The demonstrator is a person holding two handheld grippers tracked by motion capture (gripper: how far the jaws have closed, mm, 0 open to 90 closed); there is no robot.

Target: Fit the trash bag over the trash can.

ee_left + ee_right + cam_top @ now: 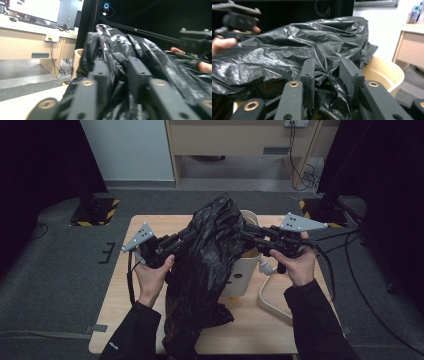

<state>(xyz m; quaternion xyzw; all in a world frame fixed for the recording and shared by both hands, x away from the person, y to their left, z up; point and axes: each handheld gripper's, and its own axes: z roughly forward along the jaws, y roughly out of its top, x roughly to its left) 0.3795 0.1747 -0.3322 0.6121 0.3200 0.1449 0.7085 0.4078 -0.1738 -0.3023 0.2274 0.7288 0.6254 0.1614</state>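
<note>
At the near edge of the light wooden table [125,320] we note the lower end of a crumpled black plastic bin bag [205,270], which rises from there over the table's middle. Further in, the left gripper [186,236] sits at the bag's left side; in the left gripper view [116,67] its jaws are pinched on a fold of the film. The right gripper [247,231] meets the bag's right side, and in the right gripper view [328,72] its jaws likewise clamp bunched film. Behind and right of the bag stands a cream plastic bin [242,270], its rim partly draped by the bag. A white cable [270,295] lies on the table right of it.
</note>
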